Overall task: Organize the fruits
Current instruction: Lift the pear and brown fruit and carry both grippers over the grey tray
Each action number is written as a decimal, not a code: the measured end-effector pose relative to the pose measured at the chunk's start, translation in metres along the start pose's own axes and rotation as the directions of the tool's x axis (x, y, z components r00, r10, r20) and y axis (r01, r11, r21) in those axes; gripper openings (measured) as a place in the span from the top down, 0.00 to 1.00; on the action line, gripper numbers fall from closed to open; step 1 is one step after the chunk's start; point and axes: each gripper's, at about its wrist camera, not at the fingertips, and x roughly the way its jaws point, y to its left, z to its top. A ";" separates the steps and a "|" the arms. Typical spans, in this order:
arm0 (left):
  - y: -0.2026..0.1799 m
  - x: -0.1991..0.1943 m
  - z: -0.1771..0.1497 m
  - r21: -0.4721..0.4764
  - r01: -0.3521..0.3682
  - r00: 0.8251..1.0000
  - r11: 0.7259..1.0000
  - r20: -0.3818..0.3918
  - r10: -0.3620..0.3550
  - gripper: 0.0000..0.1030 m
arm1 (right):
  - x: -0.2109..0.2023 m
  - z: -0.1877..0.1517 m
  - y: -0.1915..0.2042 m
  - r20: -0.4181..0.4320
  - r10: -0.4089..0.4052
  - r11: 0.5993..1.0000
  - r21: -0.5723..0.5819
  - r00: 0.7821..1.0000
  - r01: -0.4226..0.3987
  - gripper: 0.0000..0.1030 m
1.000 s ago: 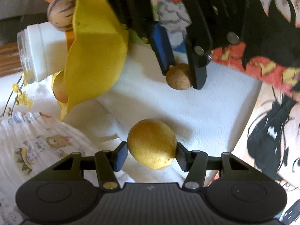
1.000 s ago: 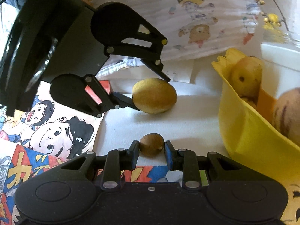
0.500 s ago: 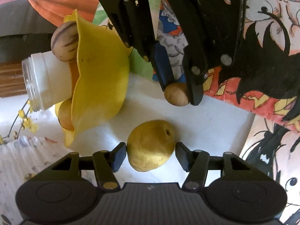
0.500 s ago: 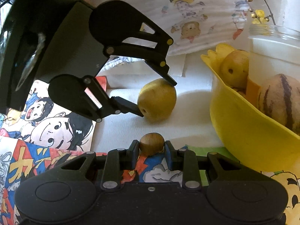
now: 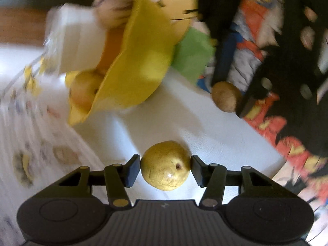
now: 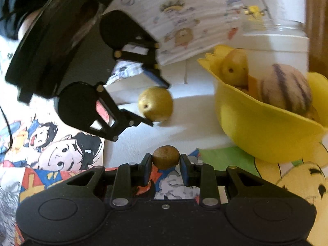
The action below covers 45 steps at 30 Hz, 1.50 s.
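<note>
One table surface (image 6: pixel 205 127) carried everything, covered by a white sheet in the middle, a colourful cartoon-printed cloth (image 6: pixel 51 143) along one edge and a pale cloth printed with small bear figures (image 6: pixel 180 20) along the far edge; no lettering on either could be read. One white cylindrical jar (image 6: pixel 287 45) stood at the far right corner, just behind the single yellow wavy-rimmed plastic bowl (image 6: pixel 256 127), which sat partly on the white sheet and partly on a green patch of the cartoon cloth. Inside the bowl, two fruits showed clearly: one pale round melon with dark purple stripes (image 6: pixel 287 88) and one yellow-green pear (image 6: pixel 233 67), with something orange between them that was too hidden to name. Two more fruits were outside the bowl. The left gripper (image 5: pixel 166 168) was clamped on a round yellow-green pear with a small brown calyx (image 5: pixel 166 166), both blue pads pressing its sides, above the white sheet near its middle. The right gripper (image 6: pixel 165 164) was closed tight on one small brown round fruit (image 6: pixel 165 156), pinched between its fingertips above the near edge of the white sheet, where the cartoon cloth began. The left wrist view was blurred.
</note>
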 end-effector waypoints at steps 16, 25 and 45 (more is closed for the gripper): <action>0.015 -0.037 -0.053 -0.755 0.103 0.989 0.647 0.009 -0.147 0.44 | -0.023 -0.023 0.028 -0.049 -0.073 0.995 0.066 0.996 0.077 0.70; -0.007 -0.036 -0.076 -0.781 0.130 0.990 0.611 0.071 -0.120 0.42 | -0.011 -0.020 0.041 -0.025 -0.138 0.987 0.074 0.990 0.140 0.70; -0.038 -0.087 -0.127 -0.872 0.274 0.961 0.406 0.258 -0.097 0.43 | -0.050 -0.013 0.095 0.032 -0.204 0.978 0.038 0.978 0.203 0.71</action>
